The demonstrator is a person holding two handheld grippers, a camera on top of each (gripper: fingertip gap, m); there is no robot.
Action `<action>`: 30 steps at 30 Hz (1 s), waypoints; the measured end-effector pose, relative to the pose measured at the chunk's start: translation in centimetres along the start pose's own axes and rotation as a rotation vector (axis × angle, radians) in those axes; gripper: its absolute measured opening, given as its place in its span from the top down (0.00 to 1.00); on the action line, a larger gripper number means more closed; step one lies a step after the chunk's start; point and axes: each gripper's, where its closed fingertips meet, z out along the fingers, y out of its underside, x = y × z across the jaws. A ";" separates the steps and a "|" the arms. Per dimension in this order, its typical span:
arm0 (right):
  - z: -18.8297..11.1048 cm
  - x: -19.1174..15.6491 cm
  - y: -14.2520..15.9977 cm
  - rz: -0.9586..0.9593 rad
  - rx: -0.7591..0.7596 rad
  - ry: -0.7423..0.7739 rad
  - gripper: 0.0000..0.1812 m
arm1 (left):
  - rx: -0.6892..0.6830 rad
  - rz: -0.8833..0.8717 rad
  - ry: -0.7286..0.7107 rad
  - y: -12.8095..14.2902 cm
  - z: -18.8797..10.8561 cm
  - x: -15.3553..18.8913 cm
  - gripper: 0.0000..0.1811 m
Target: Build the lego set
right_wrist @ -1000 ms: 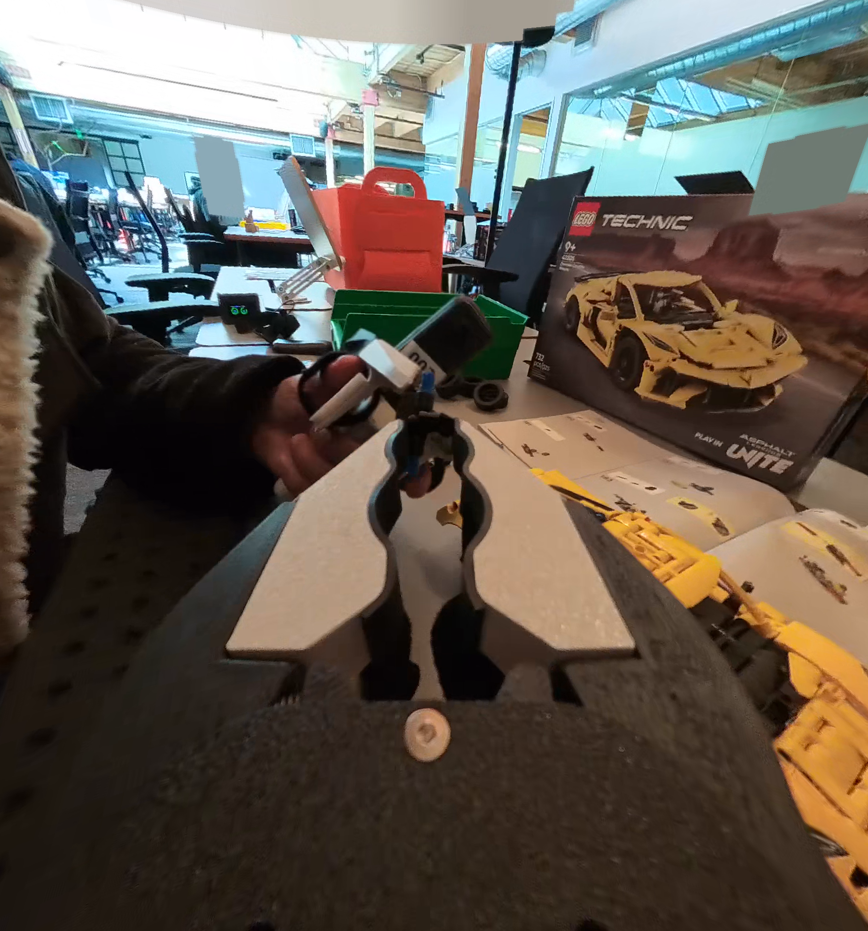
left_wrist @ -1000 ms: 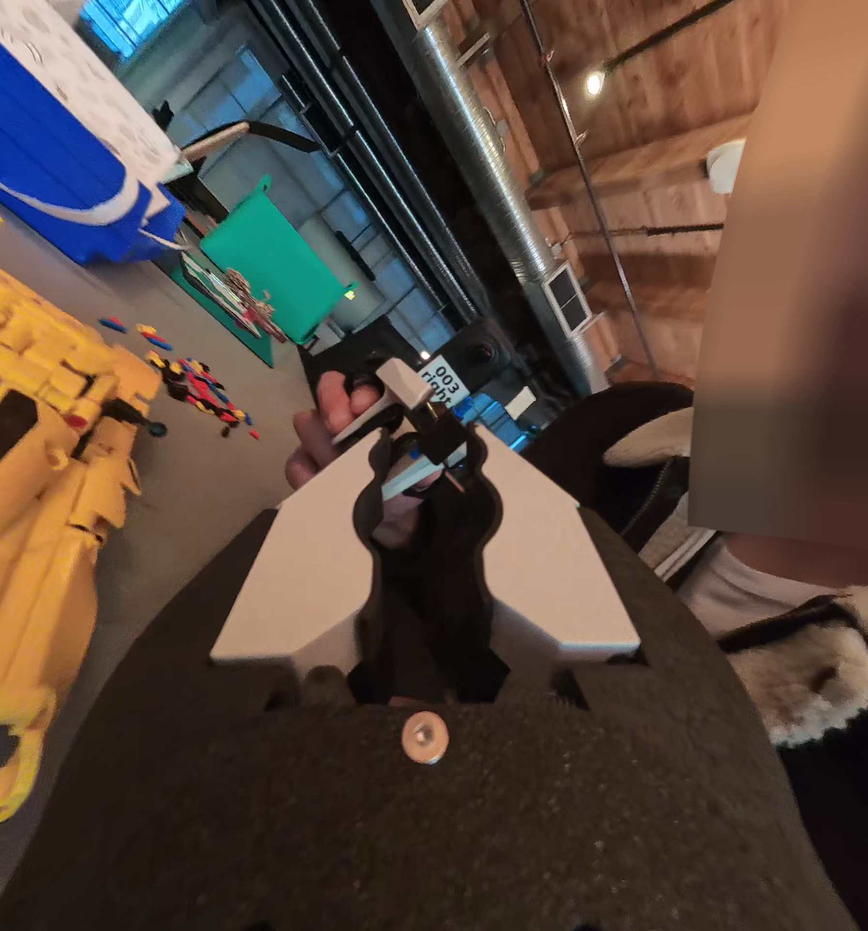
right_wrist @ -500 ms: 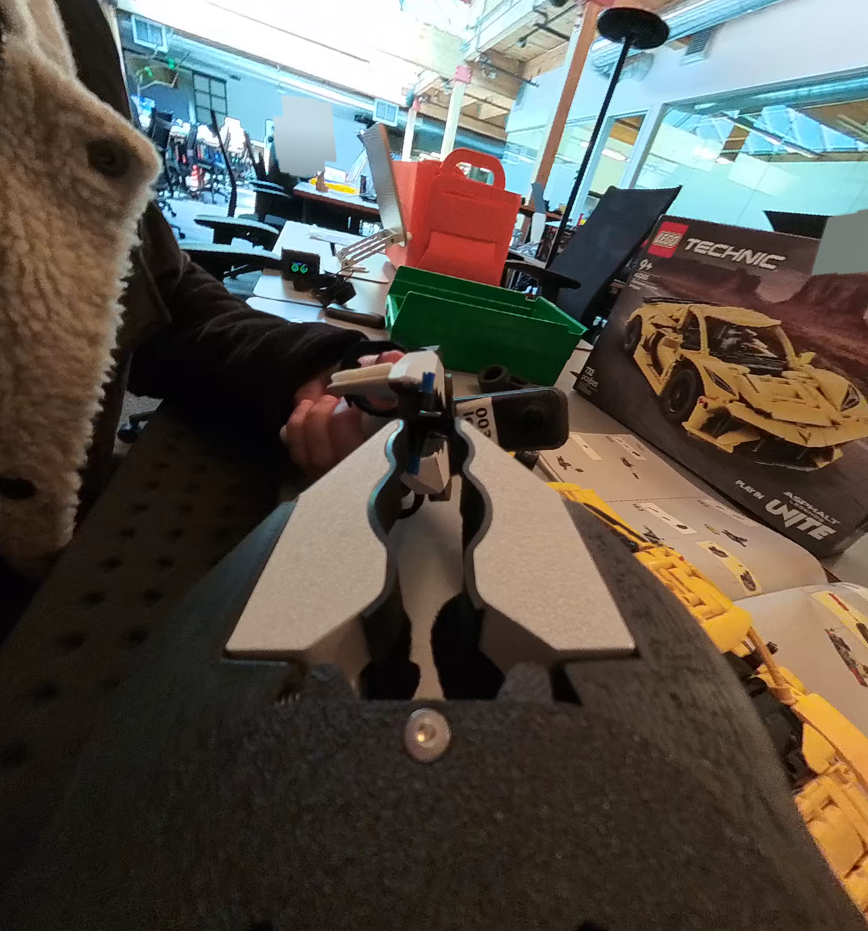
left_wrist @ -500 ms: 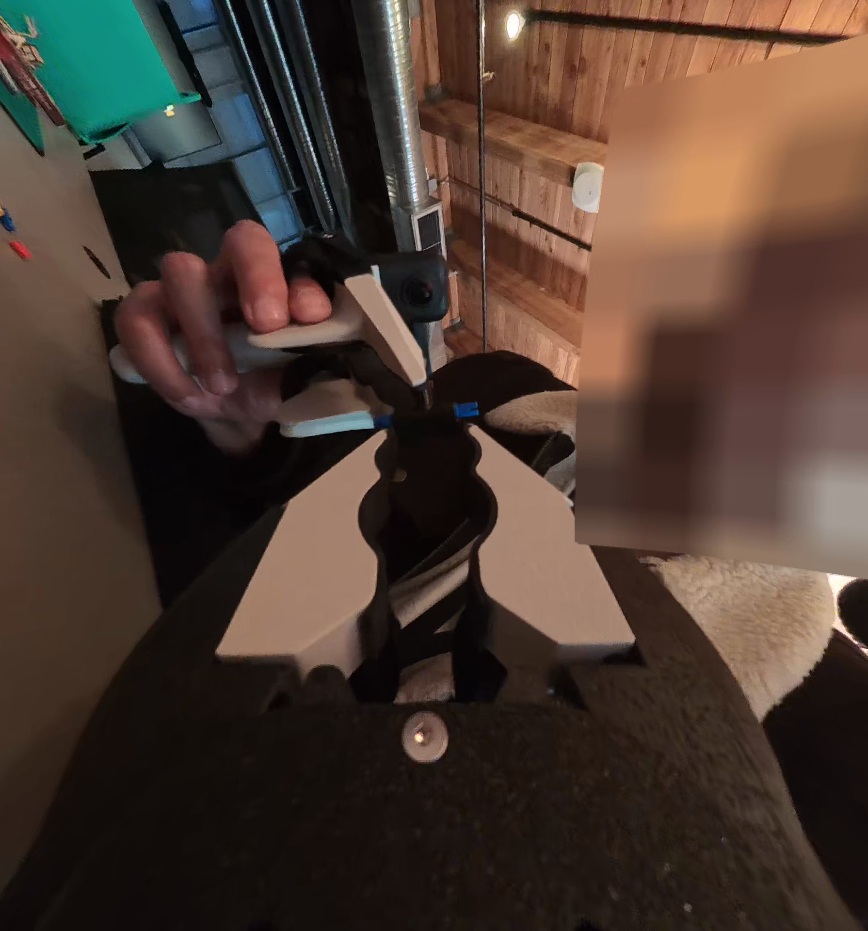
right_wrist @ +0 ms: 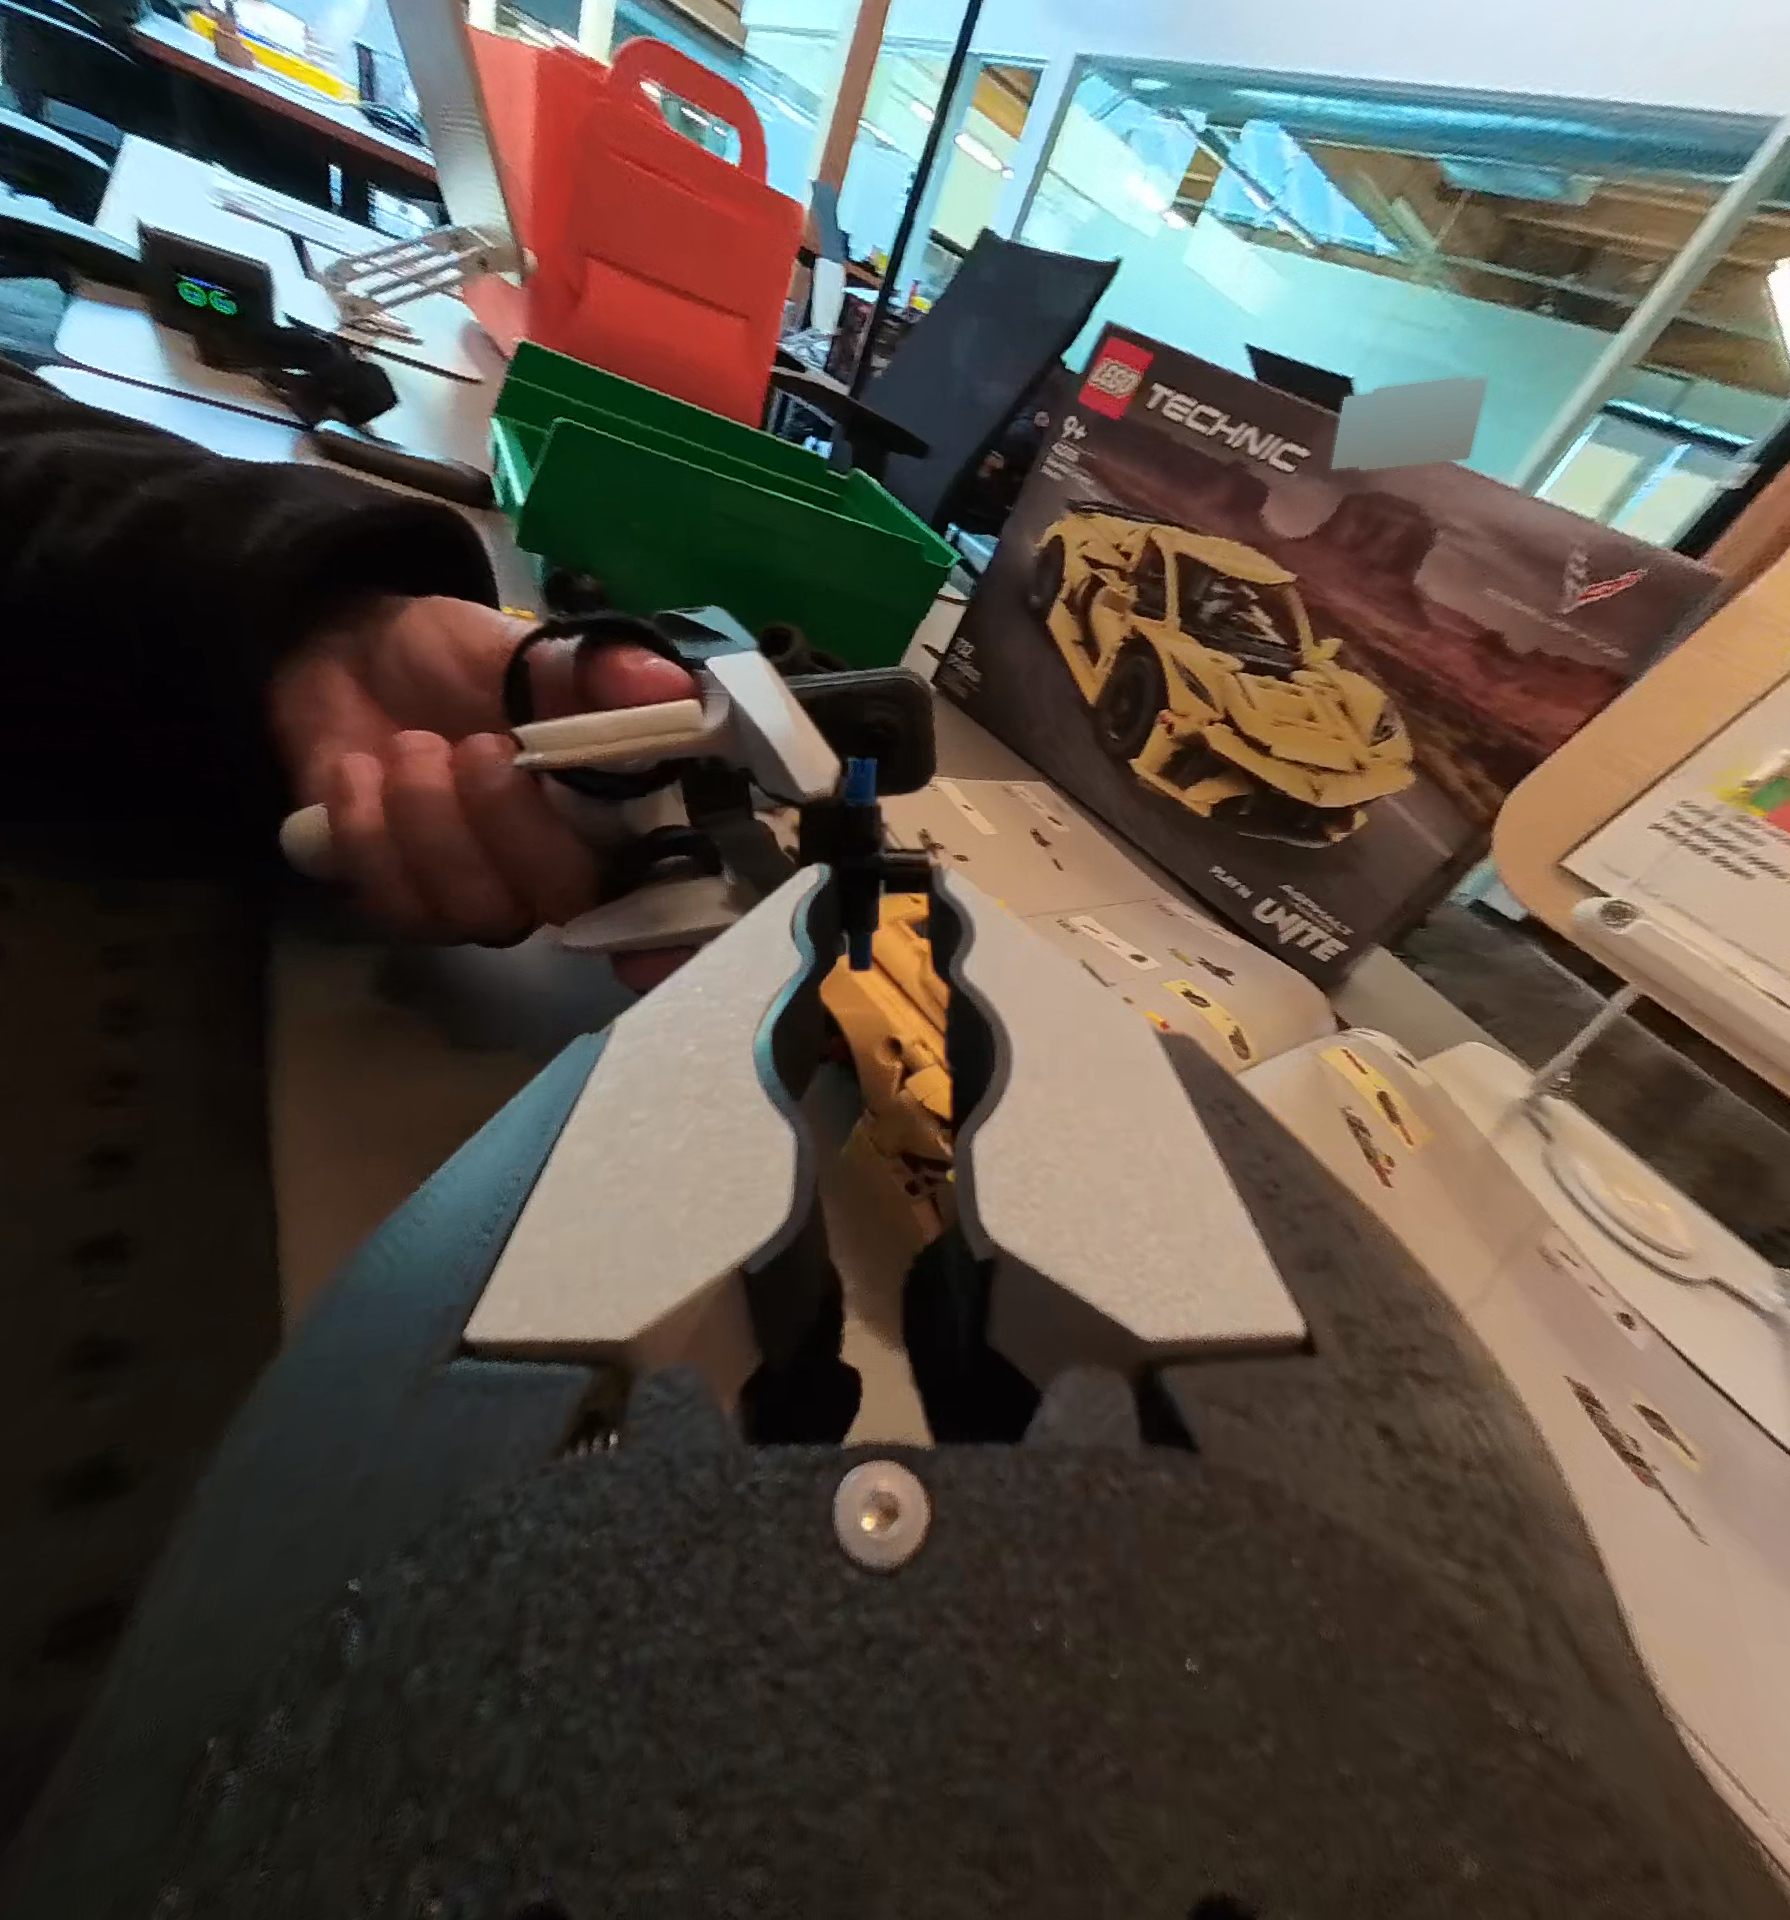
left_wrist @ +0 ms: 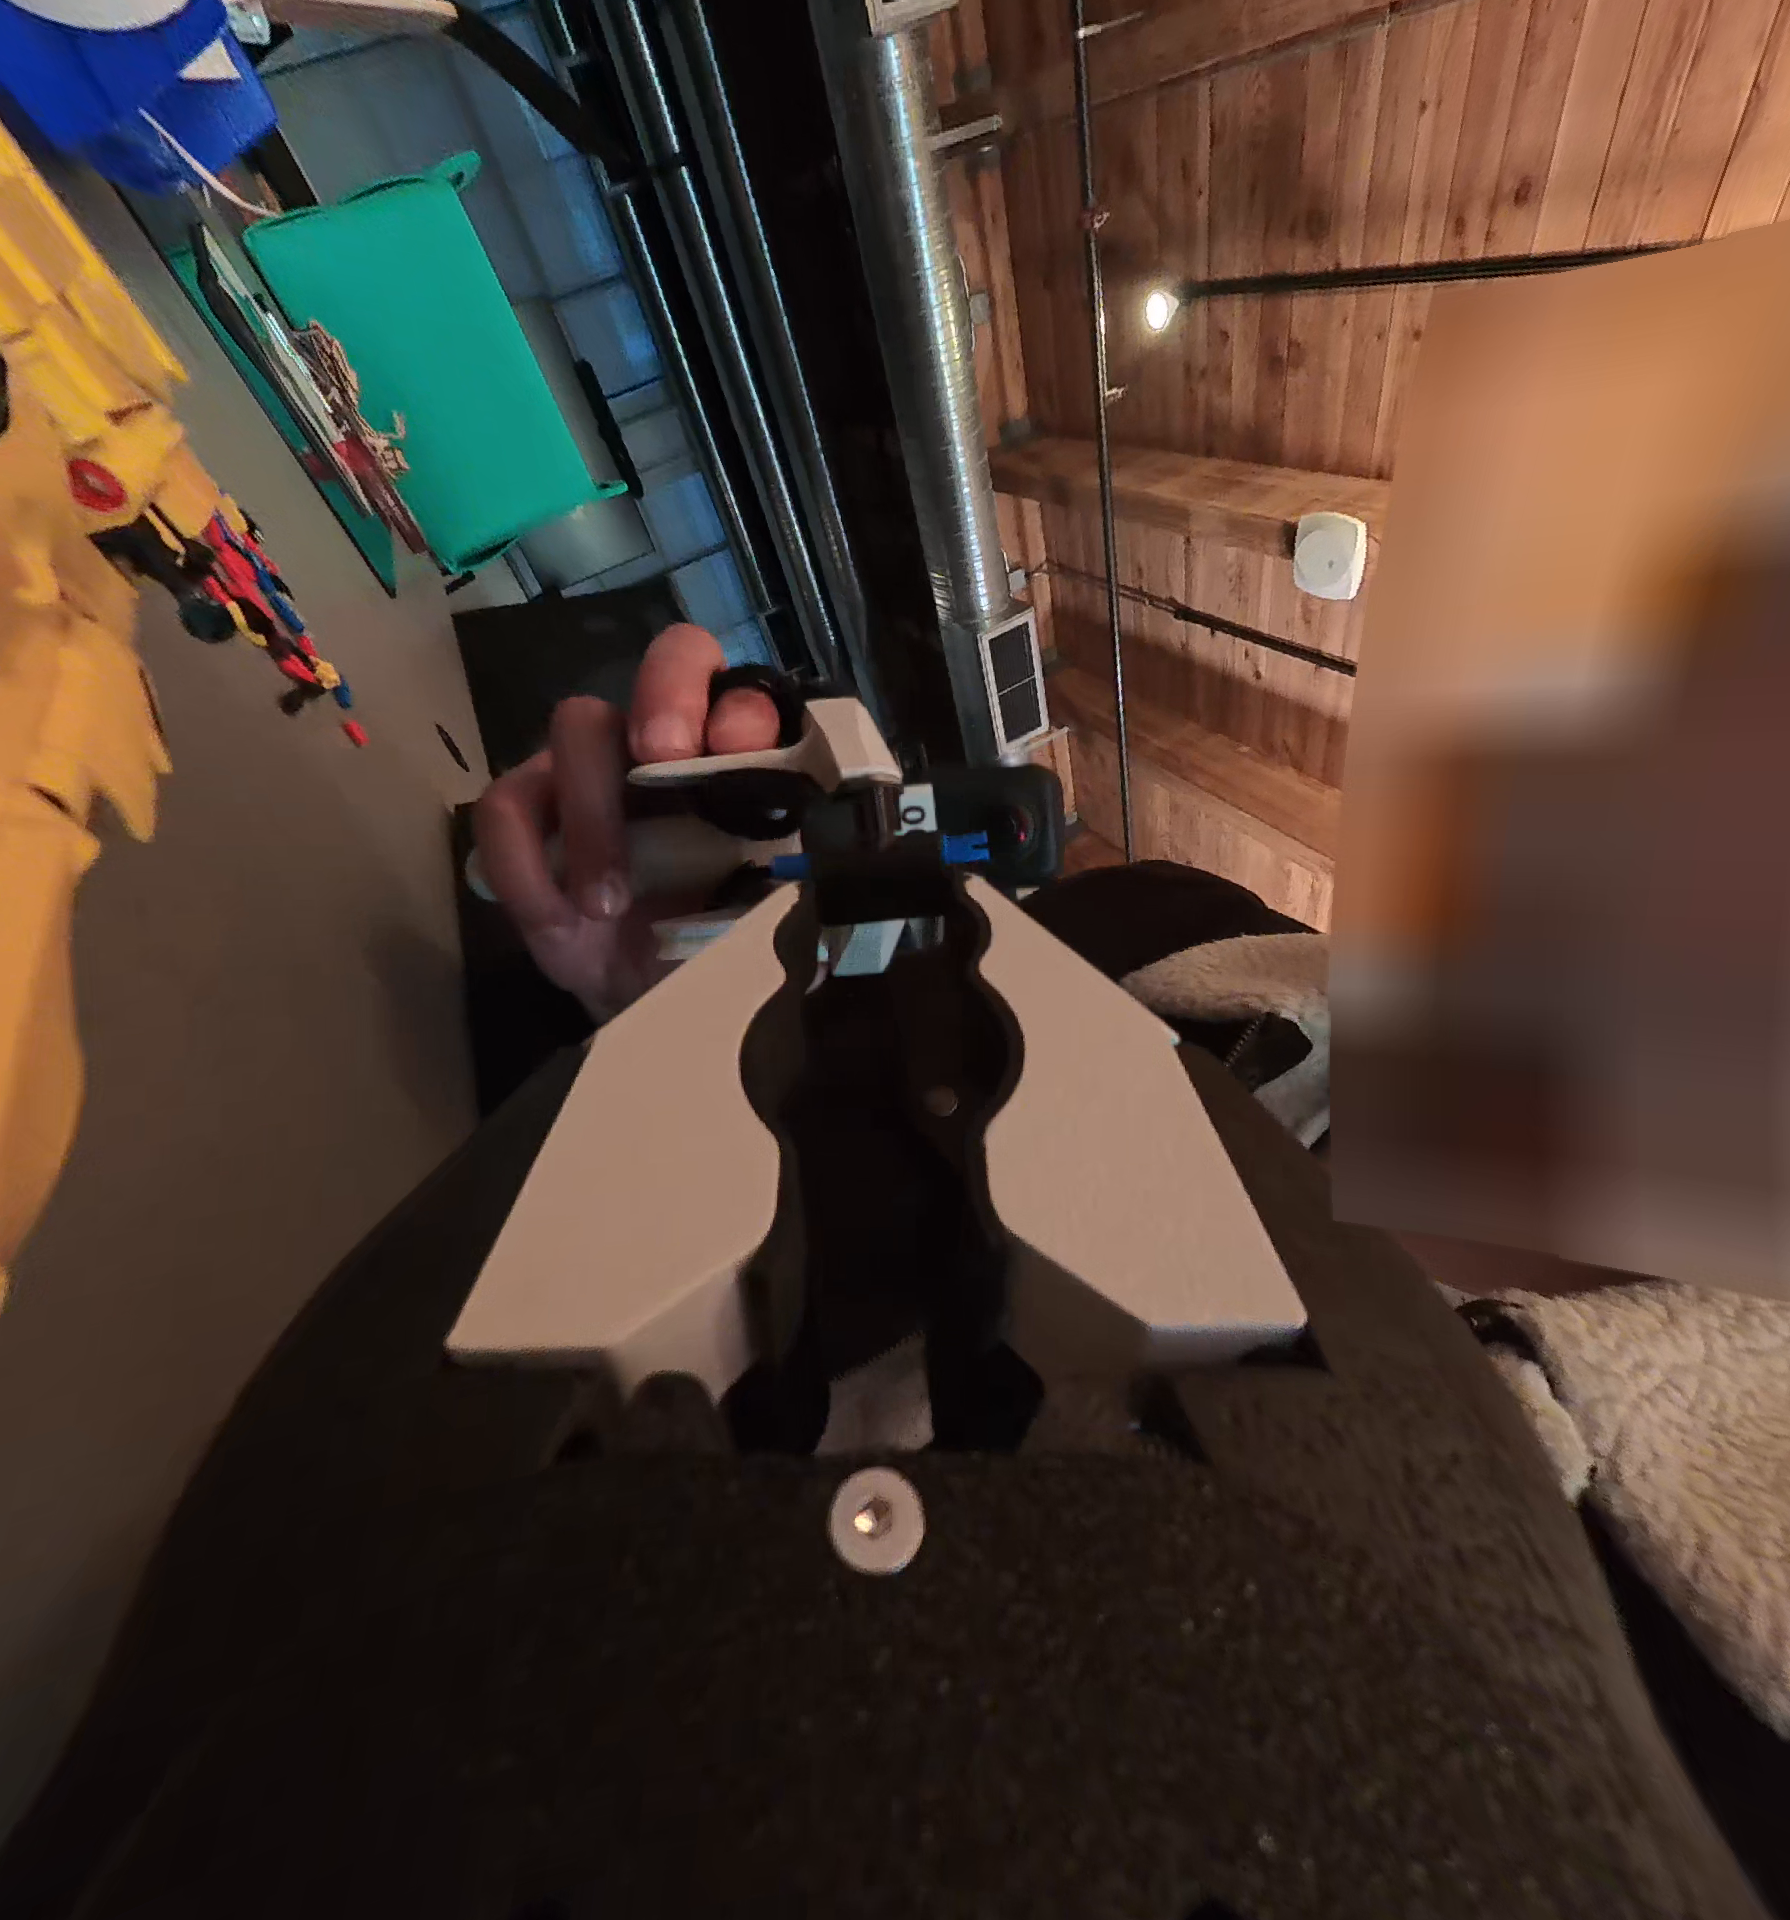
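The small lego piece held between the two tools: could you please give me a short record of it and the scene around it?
Held piece: small black lego piece with blue pins, in the air
Left tool: shut on the piece
Right tool: shut on the same piece, from the opposite side
Yellow car model: on the table, beyond the right tool
Set box: upright behind the instruction pages
Green bin: left of the box
Loose pieces: scattered on the table
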 end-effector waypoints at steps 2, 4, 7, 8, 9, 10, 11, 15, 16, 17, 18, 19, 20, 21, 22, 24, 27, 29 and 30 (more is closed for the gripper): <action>0.0 0.0 0.0 -0.017 0.005 0.026 0.92 | 0.003 0.001 -0.001 -0.1 0.0 0.0 0.87; 0.0 0.0 0.2 -0.002 -0.011 0.025 0.92 | 0.003 -0.001 -0.010 0.0 -0.1 -0.2 0.87; 0.0 -0.2 0.3 -0.006 -0.014 0.020 0.92 | -0.015 0.008 -0.019 0.2 -0.1 -0.3 0.87; -0.1 -0.3 0.3 -0.015 -0.017 0.018 0.93 | -0.022 0.012 -0.023 0.2 -0.1 -0.3 0.87; -0.1 -0.3 0.4 -0.014 -0.024 0.017 0.92 | -0.027 0.015 -0.027 0.3 -0.1 -0.4 0.87; -0.1 -0.4 0.4 -0.013 -0.031 0.006 0.92 | -0.036 0.016 -0.025 0.4 -0.1 -0.4 0.87; -0.2 -0.5 0.3 -0.013 -0.039 -0.011 0.93 | -0.045 0.011 -0.018 0.6 -0.1 -0.3 0.87; -0.4 -0.9 0.4 0.064 -0.058 -0.097 0.93 | -0.075 0.011 -0.018 1.0 0.1 -0.3 0.87; -0.4 -1.0 0.4 0.030 -0.060 -0.091 0.93 | -0.079 0.014 -0.019 1.1 0.1 -0.3 0.87; -0.4 -1.0 0.4 0.012 -0.061 -0.087 0.93 | -0.082 0.012 -0.015 1.1 0.0 -0.2 0.87; -0.3 -0.9 0.4 0.032 -0.059 -0.078 0.93 | -0.073 0.010 -0.016 0.9 0.0 -0.2 0.87; -0.1 -0.7 0.5 0.071 -0.058 -0.069 0.93 | -0.057 0.009 -0.023 0.7 -0.1 -0.4 0.87; 0.0 -0.6 0.6 0.100 -0.059 -0.069 0.93 | -0.048 0.004 -0.028 0.5 -0.2 -0.5 0.87; 0.0 -0.6 0.7 0.108 -0.058 -0.067 0.93 | -0.046 -0.004 -0.027 0.5 -0.3 -0.5 0.87; 0.0 -0.6 0.7 0.106 -0.059 -0.060 0.92 | -0.047 -0.007 -0.029 0.5 -0.3 -0.5 0.87; -0.1 -0.7 0.7 0.087 -0.051 -0.048 0.92 | -0.055 -0.009 -0.026 0.7 -0.2 -0.5 0.87; -0.2 -0.9 0.5 0.092 -0.038 -0.061 0.93 | -0.069 -0.025 -0.009 0.9 -0.1 -0.3 0.87; -0.3 -1.0 0.6 0.104 -0.040 -0.078 0.93 | -0.080 -0.032 -0.009 1.1 -0.1 -0.4 0.87; -0.4 -1.2 0.6 0.113 -0.051 -0.100 0.93 | -0.092 -0.034 -0.006 1.3 -0.1 -0.3 0.87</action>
